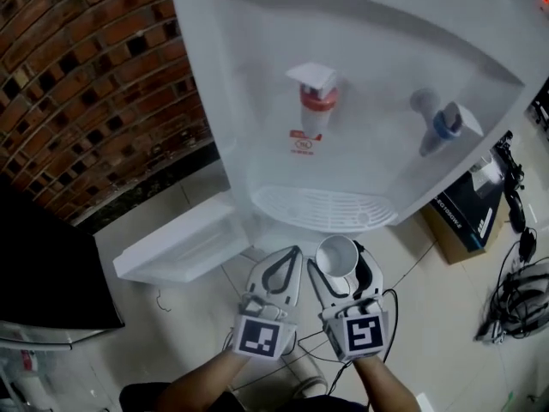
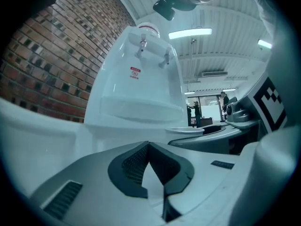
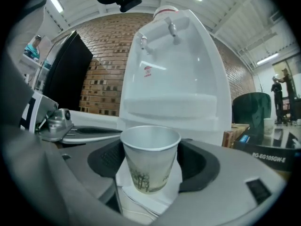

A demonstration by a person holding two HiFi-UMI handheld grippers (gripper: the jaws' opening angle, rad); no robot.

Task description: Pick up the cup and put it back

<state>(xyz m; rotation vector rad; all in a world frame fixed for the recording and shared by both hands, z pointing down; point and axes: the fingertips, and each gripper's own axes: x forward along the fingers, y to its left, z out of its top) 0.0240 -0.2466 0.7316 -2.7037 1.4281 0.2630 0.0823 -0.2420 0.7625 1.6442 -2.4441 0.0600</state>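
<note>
One cup [image 1: 336, 257], seemingly empty, sits gripped in the right tool [image 1: 338, 263].

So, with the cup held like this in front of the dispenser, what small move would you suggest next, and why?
Probably ease the right gripper forward toward the drip tray. Its jaws are shut on the cup, which is upright and looks empty, and in the head view it hangs just short of the tray's front edge, so it cannot be set down yet.

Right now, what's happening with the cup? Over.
Right gripper shut on white paper cup, upright. Left gripper shut, empty. White water dispenser ahead, nothing in between.
</note>
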